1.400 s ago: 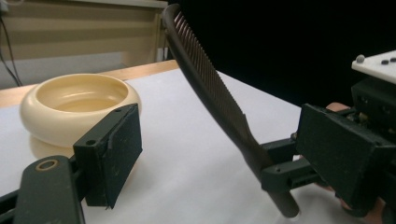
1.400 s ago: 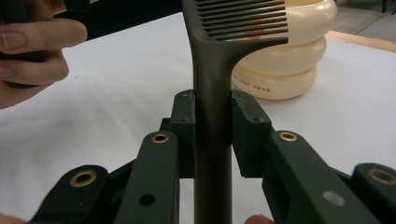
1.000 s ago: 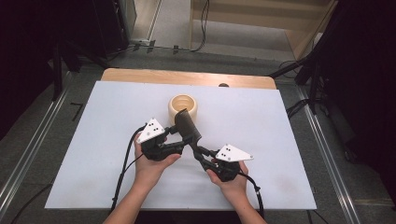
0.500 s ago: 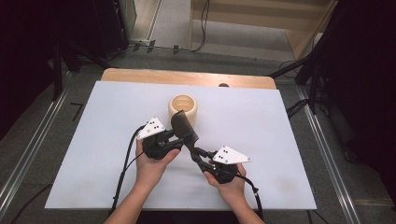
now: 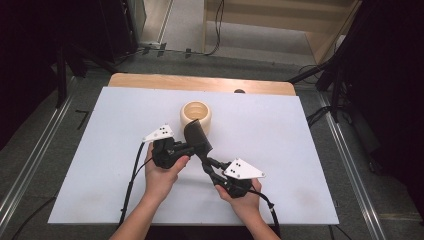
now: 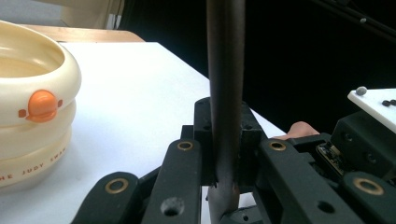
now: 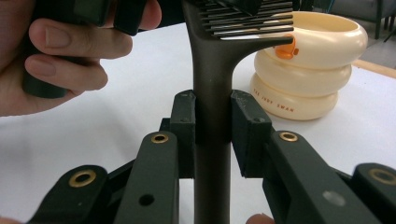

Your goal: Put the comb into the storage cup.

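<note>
Dark comb (image 5: 198,136) sits just in front of the cream ringed cup (image 5: 195,116), held off the table w/ both grippers. Looks light, stiff plastic; smooth handle could slip, so grip the handle, not the thin teeth. Right gripper (image 7: 212,122) pinches the handle, jaws nearly closed. Left gripper (image 6: 226,154) clamps the comb's head edge-on, equally tight.

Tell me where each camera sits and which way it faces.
High view: above the table, looking forward and down; both forearms, left gripper, right gripper.
Left gripper view: along its jaws, shut on the comb.
Right gripper view: along its jaws gripping the comb handle; fingers beyond.
All share the cream cup.
</note>
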`<state>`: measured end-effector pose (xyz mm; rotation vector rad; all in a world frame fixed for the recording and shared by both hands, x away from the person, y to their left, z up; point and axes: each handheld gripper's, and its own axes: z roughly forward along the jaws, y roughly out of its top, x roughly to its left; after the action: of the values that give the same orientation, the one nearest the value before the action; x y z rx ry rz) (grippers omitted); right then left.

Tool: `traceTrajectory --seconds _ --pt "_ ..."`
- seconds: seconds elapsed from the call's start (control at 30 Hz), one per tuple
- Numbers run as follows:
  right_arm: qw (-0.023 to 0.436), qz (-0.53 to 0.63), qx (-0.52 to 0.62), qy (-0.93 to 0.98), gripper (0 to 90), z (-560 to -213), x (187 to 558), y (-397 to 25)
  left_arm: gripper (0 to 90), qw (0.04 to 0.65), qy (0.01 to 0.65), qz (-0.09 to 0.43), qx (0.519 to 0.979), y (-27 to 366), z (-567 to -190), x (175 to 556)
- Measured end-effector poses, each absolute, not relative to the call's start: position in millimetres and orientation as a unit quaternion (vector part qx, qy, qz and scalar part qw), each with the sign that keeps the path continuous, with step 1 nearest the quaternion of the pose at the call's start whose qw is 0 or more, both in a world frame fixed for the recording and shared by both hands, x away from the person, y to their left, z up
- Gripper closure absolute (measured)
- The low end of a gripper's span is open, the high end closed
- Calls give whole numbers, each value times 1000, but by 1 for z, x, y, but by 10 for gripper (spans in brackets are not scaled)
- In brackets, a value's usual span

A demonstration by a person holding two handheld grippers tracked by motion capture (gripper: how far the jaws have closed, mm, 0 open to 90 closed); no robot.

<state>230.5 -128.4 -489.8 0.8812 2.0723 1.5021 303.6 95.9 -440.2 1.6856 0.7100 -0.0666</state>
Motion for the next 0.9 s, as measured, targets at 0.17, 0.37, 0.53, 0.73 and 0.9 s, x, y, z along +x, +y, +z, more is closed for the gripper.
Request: traceTrajectory --seconds 0.17,0.37,0.53,0.73,0.9 --pt "214 550 304 748 546 -492 234 -130 838 604 305 -7 736 97 -438 303" --pt "235 558 273 748 432 -496 237 -130 839 605 302 8 736 99 -435 303" --pt "217 566 289 741 321 -496 238 -137 839 607 297 16 737 100 -430 304" --pt "188 570 311 737 125 -494 239 -156 840 609 294 27 737 102 -426 304" --pt "186 582 330 719 63 -496 237 -173 839 608 292 32 738 103 -423 305"
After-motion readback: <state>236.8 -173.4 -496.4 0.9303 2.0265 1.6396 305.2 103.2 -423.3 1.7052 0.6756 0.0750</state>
